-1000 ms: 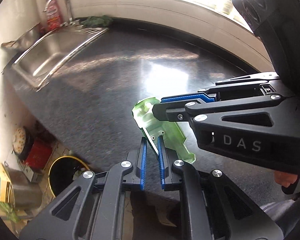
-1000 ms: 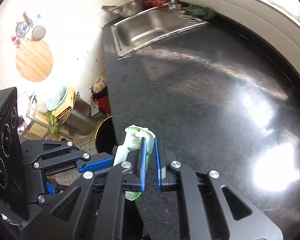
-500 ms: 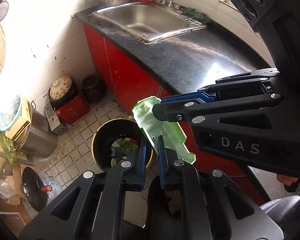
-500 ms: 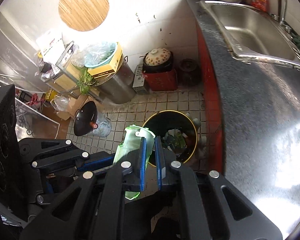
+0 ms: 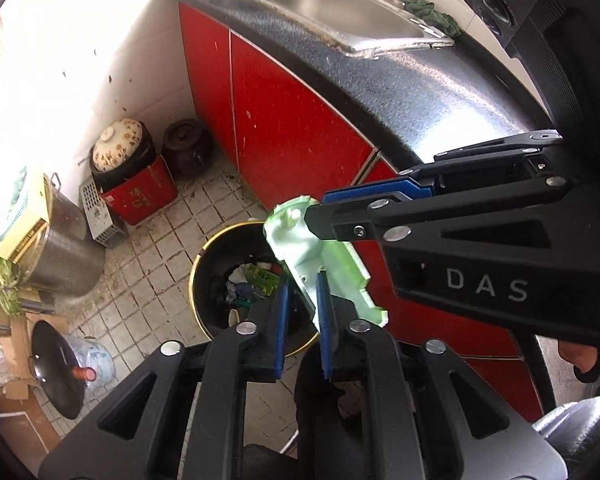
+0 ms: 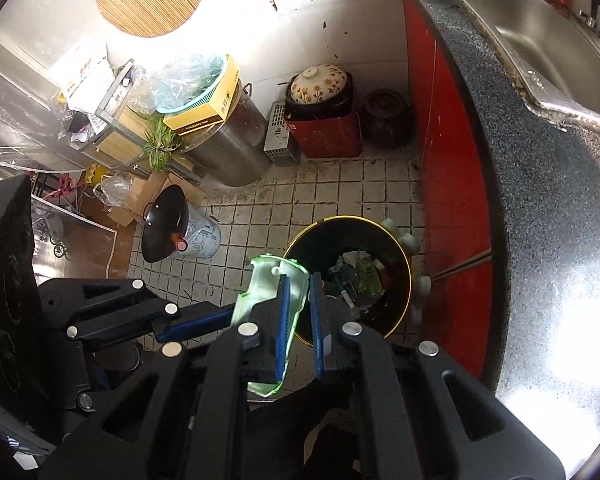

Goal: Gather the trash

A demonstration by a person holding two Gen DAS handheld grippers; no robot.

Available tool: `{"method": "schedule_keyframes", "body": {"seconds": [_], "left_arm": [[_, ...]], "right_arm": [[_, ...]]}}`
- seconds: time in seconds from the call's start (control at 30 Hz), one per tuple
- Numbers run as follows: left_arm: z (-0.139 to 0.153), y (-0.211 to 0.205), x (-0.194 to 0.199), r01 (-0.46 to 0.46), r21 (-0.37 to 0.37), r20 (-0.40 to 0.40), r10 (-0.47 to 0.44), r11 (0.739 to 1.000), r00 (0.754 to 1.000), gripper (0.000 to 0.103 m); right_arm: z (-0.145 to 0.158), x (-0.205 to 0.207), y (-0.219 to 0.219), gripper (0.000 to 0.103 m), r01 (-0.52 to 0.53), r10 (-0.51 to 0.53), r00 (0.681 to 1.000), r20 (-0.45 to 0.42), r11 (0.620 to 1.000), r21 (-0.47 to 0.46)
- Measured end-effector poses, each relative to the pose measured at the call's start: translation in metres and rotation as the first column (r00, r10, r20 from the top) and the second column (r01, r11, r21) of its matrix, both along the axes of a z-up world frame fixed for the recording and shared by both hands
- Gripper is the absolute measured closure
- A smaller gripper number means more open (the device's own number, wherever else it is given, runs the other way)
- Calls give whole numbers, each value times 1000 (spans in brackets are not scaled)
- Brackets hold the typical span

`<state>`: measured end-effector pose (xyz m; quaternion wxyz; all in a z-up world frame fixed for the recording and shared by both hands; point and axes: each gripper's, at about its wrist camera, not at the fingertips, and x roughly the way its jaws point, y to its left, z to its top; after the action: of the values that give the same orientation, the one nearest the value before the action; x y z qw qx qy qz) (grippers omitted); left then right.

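Both the left gripper [image 5: 302, 312] and the right gripper [image 6: 298, 316] are clenched on the green plastic piece [image 5: 312, 256], held in the air with its long axis tilted up and away. Directly below stands the black trash bin [image 5: 204, 252], partly filled, on the tiled floor [image 5: 156, 248] beside the red cabinet [image 5: 284, 120]; beyond sit a floral-lidded pot [image 5: 118, 144] and a steel pot [image 5: 60, 248].
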<state>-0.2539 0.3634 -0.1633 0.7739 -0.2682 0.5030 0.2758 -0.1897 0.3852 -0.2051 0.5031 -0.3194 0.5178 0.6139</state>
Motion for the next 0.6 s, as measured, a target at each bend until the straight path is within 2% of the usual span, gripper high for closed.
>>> {"method": "schedule_keyframes", "body": {"seconds": [0.03,0.07,0.1,0.4,0.6], "left_arm": [[-6,4,-1,-10,-17,-5,10,1000,1000,49],[-11,6,-3,-23,-30,-6,22,999,1000,22],[-13,7,-6,-31,-27,4,31,999,1000,21],[-24,9,-14,-68,-35,-16,67,997,998,21],[-12,7,-11,-69,-3,-28,69,998,997,21]], "right_arm": [[-5,3,2,55,11,-11,1000,1,1000,-13],[-7,6,3,38,27,-27,1000,-1,1000,-12],[-7,10,2,24,48,-48,999,2,999,5],[-8,27,-3,24,82,-82,997,-14,997,2],[16,42,-17,24,127,-126,992,-16,991,32]]}}
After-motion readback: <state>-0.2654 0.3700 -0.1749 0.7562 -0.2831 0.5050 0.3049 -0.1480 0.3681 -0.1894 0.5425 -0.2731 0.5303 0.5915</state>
